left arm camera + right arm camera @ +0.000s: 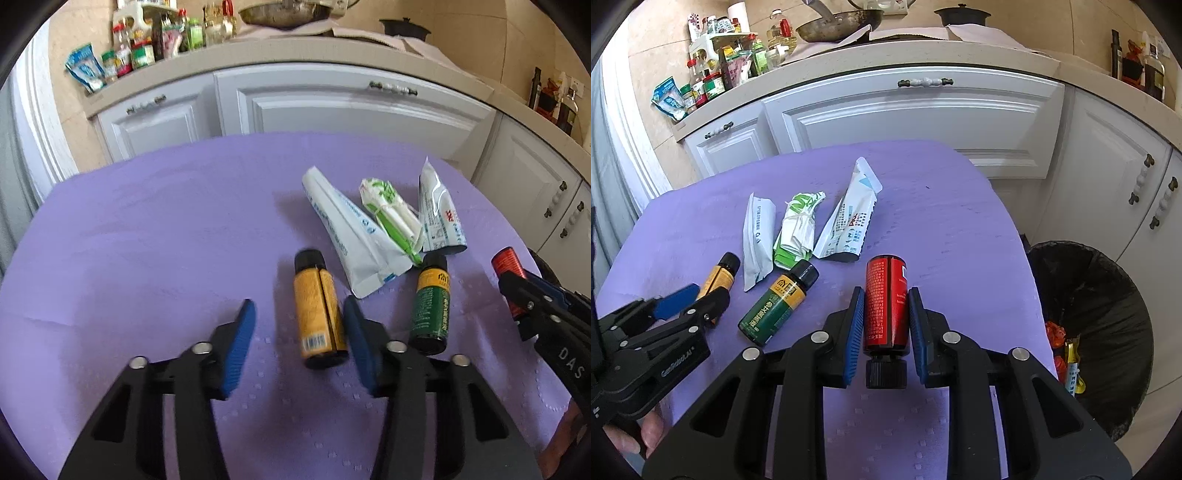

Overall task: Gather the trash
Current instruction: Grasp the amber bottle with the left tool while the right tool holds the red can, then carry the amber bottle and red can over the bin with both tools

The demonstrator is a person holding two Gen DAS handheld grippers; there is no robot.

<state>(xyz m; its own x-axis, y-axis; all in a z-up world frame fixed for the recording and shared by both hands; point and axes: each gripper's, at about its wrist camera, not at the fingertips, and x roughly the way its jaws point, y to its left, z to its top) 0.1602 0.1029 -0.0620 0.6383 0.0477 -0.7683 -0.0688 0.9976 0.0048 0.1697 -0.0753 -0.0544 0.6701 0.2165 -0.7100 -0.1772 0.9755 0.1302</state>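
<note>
Table: we find a table (953,206) under a purple cloth, standing before white kitchen cabinets (912,122). Its right edge falls straight to the bin; its far edge lies close to the cabinet doors.
Bin: a black-lined trash bin (1108,280) sits on the floor just beside the table's right edge, mouth open, with some wrappers already inside.
Open room: we note a bare stretch of cloth between the held bottle and the right edge, so in our judgement the route to the bin is unobstructed. The left half of the cloth is also bare.
Wrappers: three crumpled packets (384,221) lie side by side at mid-table, well back from the edges, untouched.
Right gripper: the right gripper (886,321) has its blue pads pressed on a red bottle (886,299), cap toward the camera.
Left gripper: the left gripper (299,343) stands spread around a yellow bottle (319,314) lying on the cloth. The right-hand pad is touching or nearly touching it; the left-hand pad stands clear. We record no grip yet.
Green bottle: a green bottle (432,306) lies just beside the yellow one, apart from it.
Step in hand: we judge two pickups under way, one secured, one pending.
Next move: the left jaws must close squarely without rolling the yellow bottle into the green one; the right load needs carrying past the right edge, over the bin.
</note>
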